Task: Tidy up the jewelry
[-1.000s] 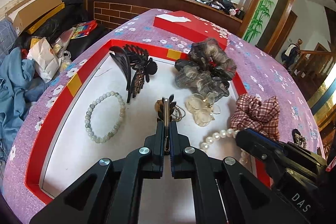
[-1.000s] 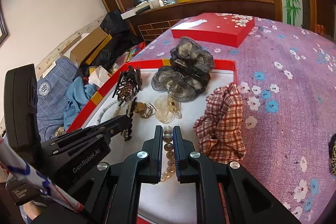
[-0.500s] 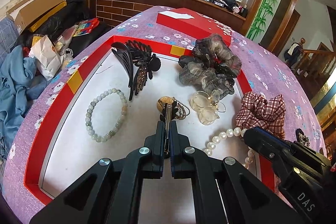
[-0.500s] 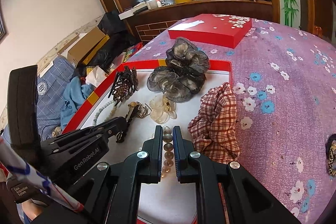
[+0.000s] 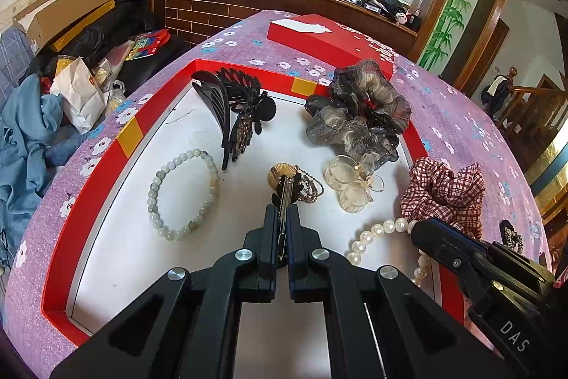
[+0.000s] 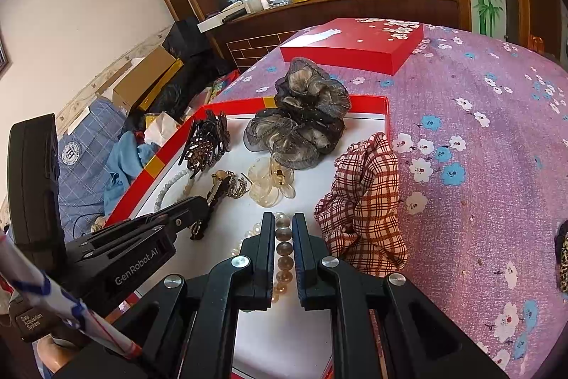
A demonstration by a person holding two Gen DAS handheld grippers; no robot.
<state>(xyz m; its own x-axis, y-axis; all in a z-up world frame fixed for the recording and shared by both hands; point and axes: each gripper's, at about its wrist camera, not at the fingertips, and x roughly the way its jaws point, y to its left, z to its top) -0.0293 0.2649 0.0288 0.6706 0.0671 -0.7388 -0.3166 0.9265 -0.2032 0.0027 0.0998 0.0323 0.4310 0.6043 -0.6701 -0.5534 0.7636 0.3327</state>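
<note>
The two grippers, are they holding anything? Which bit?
Left gripper pinches the hair clip by its near end. Right gripper clamps the pearl strand by a few beads mid-strand.

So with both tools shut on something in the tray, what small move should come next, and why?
Probably a short lift of the left gripper. Its jaws are shut on the thin hair clip, whose far end sits by the gold chain piece. Raising it a little would show whether the chain tangles. The right gripper can hold the pearl strand.
</note>
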